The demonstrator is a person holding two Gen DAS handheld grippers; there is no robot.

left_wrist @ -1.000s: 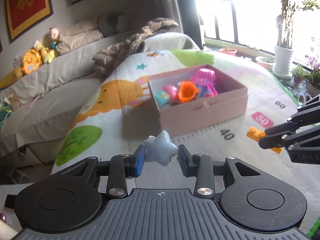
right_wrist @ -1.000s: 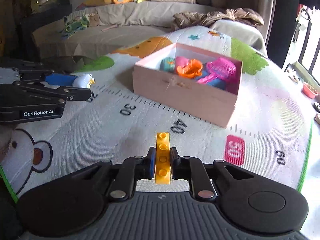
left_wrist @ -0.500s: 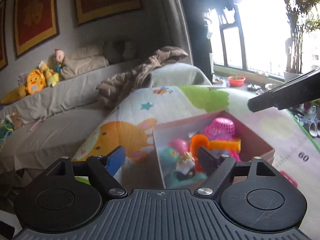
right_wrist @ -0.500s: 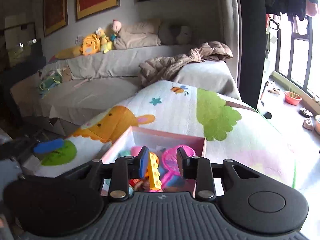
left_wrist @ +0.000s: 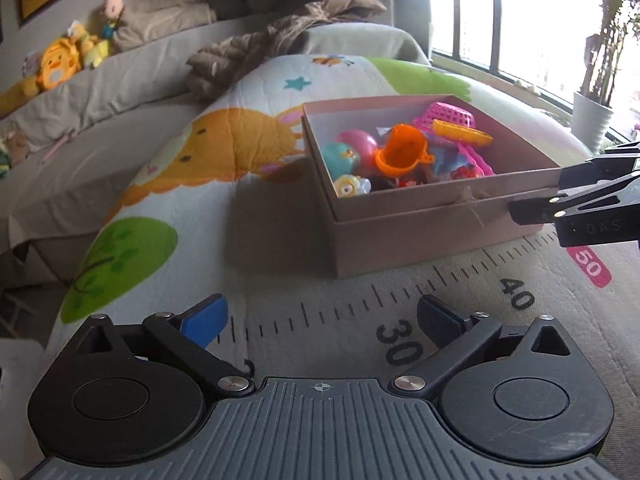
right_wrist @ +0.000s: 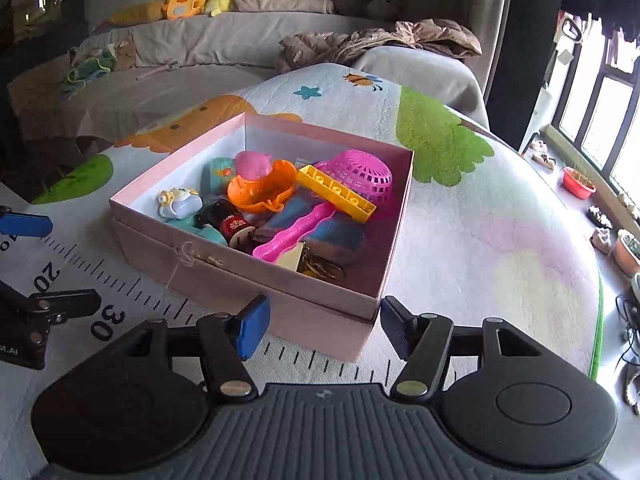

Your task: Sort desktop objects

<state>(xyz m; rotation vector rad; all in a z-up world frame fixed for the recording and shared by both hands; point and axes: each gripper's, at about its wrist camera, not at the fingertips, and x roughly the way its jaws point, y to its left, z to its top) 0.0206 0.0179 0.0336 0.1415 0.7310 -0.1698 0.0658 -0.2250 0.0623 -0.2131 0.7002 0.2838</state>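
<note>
Daylit room, strong backlight and fisheye bending.

Daylight poured in from the window (left_wrist: 540,20), blown out to white glare in the left wrist view, while the sofa (right_wrist: 200,40) side stayed dim. The pink box (left_wrist: 420,220) cast a soft shadow leftward onto the play mat (left_wrist: 280,280). Both views bowed sharply toward their edges; the mat's left edge looked slightly blurred.

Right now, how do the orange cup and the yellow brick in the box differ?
The orange cup is rounded and hollow; the yellow brick is long, flat and studded. The cup lies tipped among the toys; the brick rests slanted against the pink basket. Both are bright plastic inside the pink box.
</note>
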